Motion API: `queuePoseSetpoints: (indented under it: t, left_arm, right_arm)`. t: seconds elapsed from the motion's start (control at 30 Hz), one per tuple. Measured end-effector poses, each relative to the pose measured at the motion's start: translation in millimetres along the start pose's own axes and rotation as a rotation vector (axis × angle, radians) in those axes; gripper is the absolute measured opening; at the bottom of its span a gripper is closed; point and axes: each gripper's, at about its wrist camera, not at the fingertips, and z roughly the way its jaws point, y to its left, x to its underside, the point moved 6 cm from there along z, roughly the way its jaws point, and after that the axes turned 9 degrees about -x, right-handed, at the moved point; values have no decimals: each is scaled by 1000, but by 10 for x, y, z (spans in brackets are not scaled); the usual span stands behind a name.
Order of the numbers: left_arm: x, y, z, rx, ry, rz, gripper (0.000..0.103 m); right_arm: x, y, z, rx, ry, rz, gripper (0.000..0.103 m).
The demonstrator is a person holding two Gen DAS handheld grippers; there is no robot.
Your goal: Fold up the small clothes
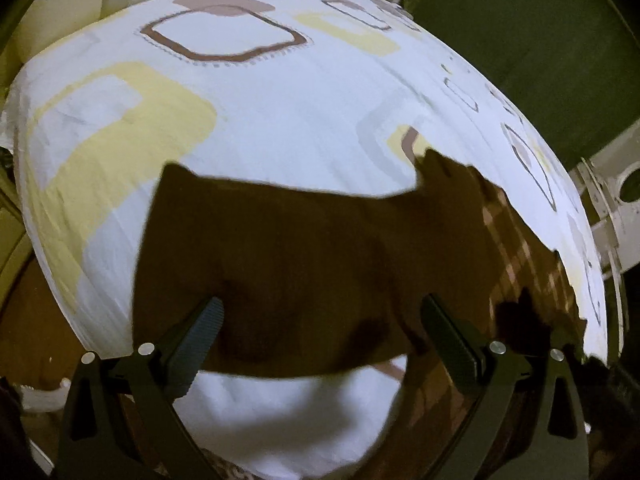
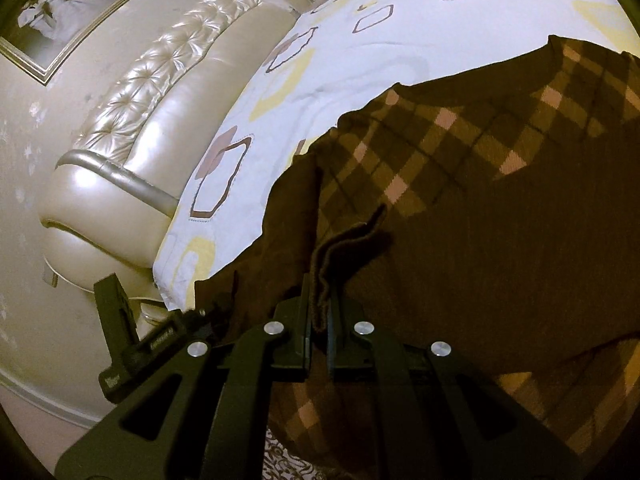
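**Two grippers over a brown garment on a patterned bedsheet**

Two wrist views show one scene. A brown garment (image 1: 280, 264) lies spread on a white bedsheet (image 1: 280, 120) printed with yellow and brown rounded squares. The part of the garment seen by the left wrist camera is plain dark brown; toward its right side it carries a checked pattern of tan and pale pink squares, which fills much of the right wrist view (image 2: 460, 152).

The left gripper (image 1: 320, 316) hangs above the near part of the garment with its jaws spread wide; nothing lies between the two fingers (image 1: 200, 340), and whether the fingertips touch the cloth cannot be told. The view is somewhat blurred.

The right gripper (image 2: 320, 320) has its jaws pressed together on a doubled edge of the garment, a ribbed dark brown fold (image 2: 344, 248) that rises from between the pads and runs away from the camera.

To the far left in the right wrist view stands a cream tufted headboard (image 2: 160, 100), and above it a framed picture (image 2: 68, 12) hangs on the wall. A dark green surface (image 1: 540, 40) lies beyond the bed's far right edge in the left wrist view.
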Motion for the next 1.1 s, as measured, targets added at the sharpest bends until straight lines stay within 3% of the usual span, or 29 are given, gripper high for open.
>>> queuePoseSetpoints:
  t: [0.13, 0.17, 0.2, 0.23, 0.33, 0.4, 0.5, 0.63, 0.97, 1.03, 1.1]
  left_arm:
    - [-145, 111, -8, -82, -56, -13, 96]
    - [-160, 134, 24, -92, -47, -15, 81]
    - [-146, 144, 63, -106, -21, -2, 57]
    - [-131, 146, 73, -127, -7, 10, 55]
    - [-62, 76, -43, -70, -14, 36, 59]
    - [17, 3, -123, -14, -4, 56, 78]
    - [180, -102, -210, 62, 22, 75, 78]
    - [461, -112, -80, 141, 157, 3, 78]
    - [153, 192, 0, 141, 103, -192, 78]
    - [115, 212, -14, 117, 85, -197, 71]
    - [76, 222, -6, 87, 71, -185, 51]
  right_arm:
    - [11, 3, 4, -5, 0, -1, 5]
    - [13, 3, 7, -5, 0, -1, 5]
    - [14, -1, 10, -7, 0, 1, 5]
    - [15, -1, 9, -7, 0, 2, 5]
    - [17, -15, 17, -8, -1, 11, 5]
    - [20, -25, 18, -9, 0, 14, 5]
    - [29, -35, 14, -10, -1, 20, 5]
    - [36, -41, 7, -13, -5, 28, 5]
    - [45, -55, 0, -14, -12, 44, 8]
    - [63, -57, 16, -14, -10, 46, 8]
    - [75, -55, 31, -14, -6, 47, 8]
